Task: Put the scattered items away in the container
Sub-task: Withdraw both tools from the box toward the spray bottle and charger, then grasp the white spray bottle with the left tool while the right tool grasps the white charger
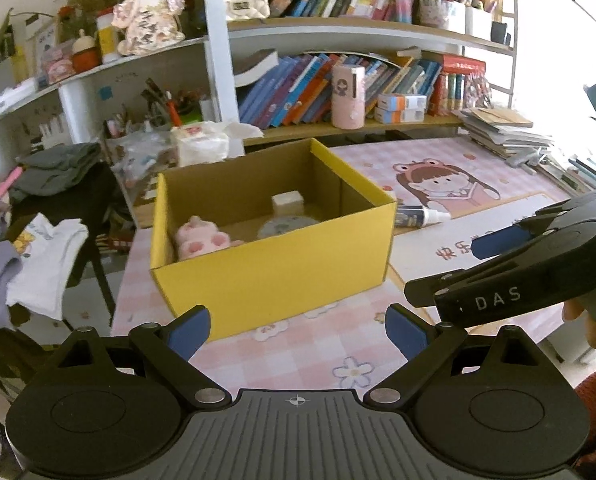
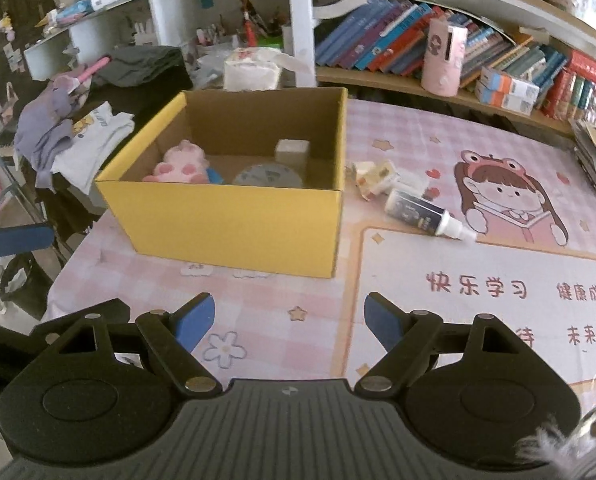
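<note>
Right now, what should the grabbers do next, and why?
Probably the right gripper, open and empty, should reach toward the dark bottle. It lies on the mat beside the yellow box, next to a crumpled wrapper, while a pink plush already sits inside.

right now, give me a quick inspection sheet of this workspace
surface: pink checked desk mat with a cartoon girl print.
job's things: yellow cardboard box open, holding a pink plush toy, a round tin and a small white box; dropper bottle lying on the mat right of the box; crumpled wrapper beside it.
clutter: clothes piled left of the desk.
grippers: left gripper open, empty; right gripper open, empty.
cables: nothing seen.
surroundings: bookshelves, tissue pack.
</note>
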{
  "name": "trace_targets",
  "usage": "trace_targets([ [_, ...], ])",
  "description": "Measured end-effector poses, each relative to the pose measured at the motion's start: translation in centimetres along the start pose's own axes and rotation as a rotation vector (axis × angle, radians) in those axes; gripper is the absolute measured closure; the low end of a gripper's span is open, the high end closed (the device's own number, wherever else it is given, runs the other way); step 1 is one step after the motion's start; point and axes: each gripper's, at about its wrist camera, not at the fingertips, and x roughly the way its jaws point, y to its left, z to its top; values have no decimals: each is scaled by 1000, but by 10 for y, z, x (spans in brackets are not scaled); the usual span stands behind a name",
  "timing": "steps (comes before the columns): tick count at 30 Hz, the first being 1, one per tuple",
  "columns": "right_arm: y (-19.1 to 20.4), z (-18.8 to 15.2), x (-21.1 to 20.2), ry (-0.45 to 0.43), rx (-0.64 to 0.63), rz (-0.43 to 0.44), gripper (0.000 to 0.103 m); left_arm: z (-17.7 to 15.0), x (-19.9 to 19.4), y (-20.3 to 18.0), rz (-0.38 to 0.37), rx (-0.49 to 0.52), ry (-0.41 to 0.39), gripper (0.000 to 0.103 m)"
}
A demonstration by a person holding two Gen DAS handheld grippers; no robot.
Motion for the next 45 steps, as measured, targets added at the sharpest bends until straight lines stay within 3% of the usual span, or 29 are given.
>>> trace_targets([
  [14,-93,13,14,46,8,30,21,35,48,-75,-16,5,62,7],
  [30,-216,43,35,46,-30,73,22,79,105,-172,-19,8,68,8],
  [35,-235,52,47,42,-63,122,24,87,121,-184,-4,-19,87,8],
  [41,-252,74,73,27,-120,162,32,94,150,-195,3,-38,100,9],
  [45,-260,91,88,21,-151,179,36,99,175,-191,41,-123,113,11],
])
